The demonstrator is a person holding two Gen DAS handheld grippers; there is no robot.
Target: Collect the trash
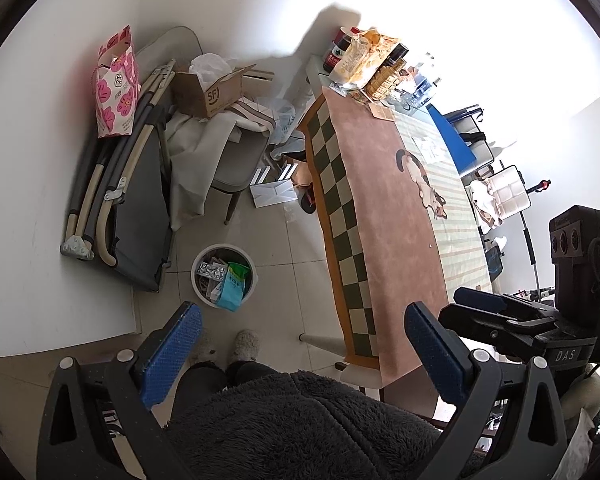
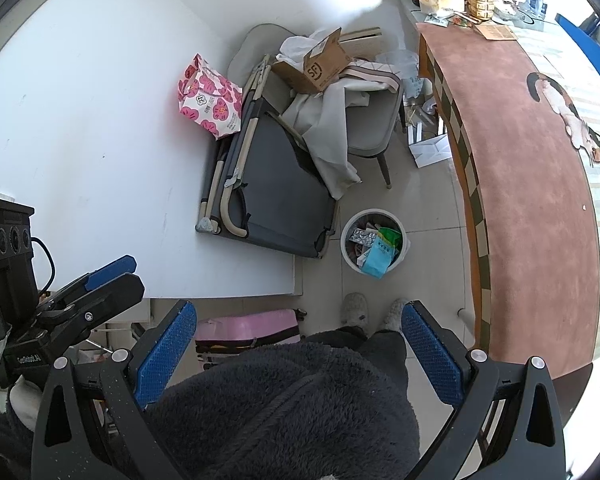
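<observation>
left gripper (image 1: 302, 354): blue pads spread wide, nothing between them; it points down over the person's dark fleece top (image 1: 300, 428) and slippers (image 1: 247, 345).
right gripper (image 2: 298, 354): pads also spread wide and empty, held over the same fleece; the other gripper shows at the left edge of this view.
slippers: two pale fluffy ones on the tiled floor (image 1: 284, 248), just short of the bin.
trash bin (image 1: 224, 273): small round white bin standing on the tiles between the folded cot and the table edge; it holds a silver blister pack (image 1: 211, 270), a green packet (image 1: 238, 269) and a light blue packet (image 1: 231, 293) leaning over the rim.
folded cot (image 1: 132, 208): grey fabric with beige tubes, propped against the white wall, left of the bin.
table (image 1: 388, 216): long, covered by a pinkish mat with a checkered border and a cat picture (image 1: 422, 184).
chair (image 1: 236, 156): grey, draped with cloth, a cardboard box (image 1: 210, 90) on top.
pink flowered bag (image 1: 116, 88): against the wall above the cot.
far table end: bottles and snack packets (image 1: 364, 60) crowded together, details washed out by glare.
</observation>
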